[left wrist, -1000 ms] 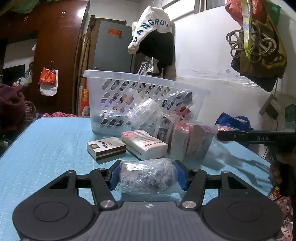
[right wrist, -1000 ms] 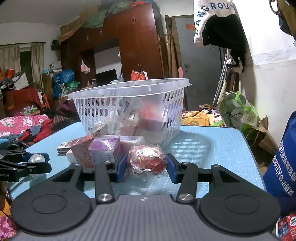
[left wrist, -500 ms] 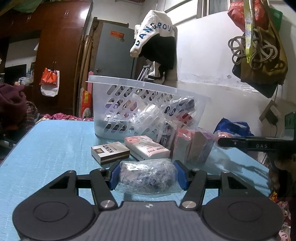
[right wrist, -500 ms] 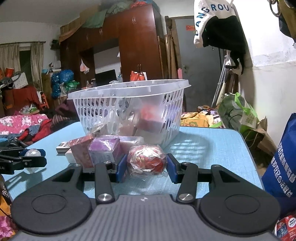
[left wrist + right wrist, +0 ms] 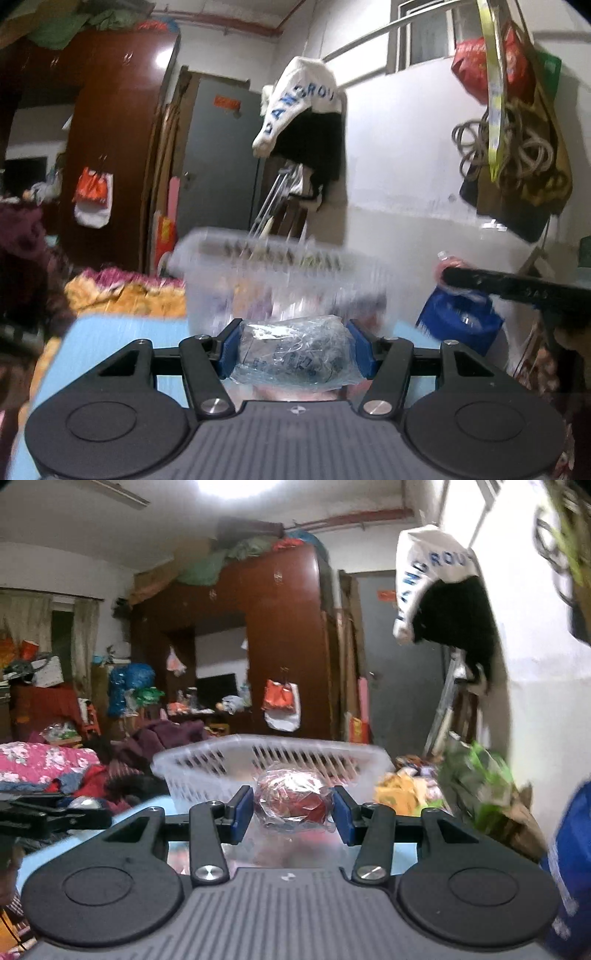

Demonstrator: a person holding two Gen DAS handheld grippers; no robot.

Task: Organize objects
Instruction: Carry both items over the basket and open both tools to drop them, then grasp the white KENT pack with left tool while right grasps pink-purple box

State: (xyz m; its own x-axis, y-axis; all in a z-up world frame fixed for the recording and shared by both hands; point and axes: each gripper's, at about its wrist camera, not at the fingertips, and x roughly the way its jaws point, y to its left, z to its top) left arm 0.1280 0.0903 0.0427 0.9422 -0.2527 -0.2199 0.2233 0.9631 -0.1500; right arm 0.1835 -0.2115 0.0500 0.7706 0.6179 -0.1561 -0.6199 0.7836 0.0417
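My left gripper (image 5: 293, 349) is shut on a clear plastic packet with dark contents (image 5: 295, 354) and holds it raised above the blue table (image 5: 110, 332), in front of the white perforated basket (image 5: 273, 266). My right gripper (image 5: 291, 814) is shut on a red ball wrapped in clear plastic (image 5: 291, 799), also lifted, with the basket (image 5: 221, 764) just behind it. The right gripper shows at the right of the left wrist view (image 5: 517, 291); the left gripper shows at the left of the right wrist view (image 5: 51, 814).
The basket holds several packets. A blue bag (image 5: 461, 317) stands to the right of the table, a green bag (image 5: 476, 775) beside the wall. Clothes hang on the wall (image 5: 303, 122). A wardrobe (image 5: 280, 635) and piled bedding (image 5: 37, 764) lie beyond.
Both grippers have risen from table level with their packets, so the basket now sits lower in both views. The boxes on the table have dropped out of sight.
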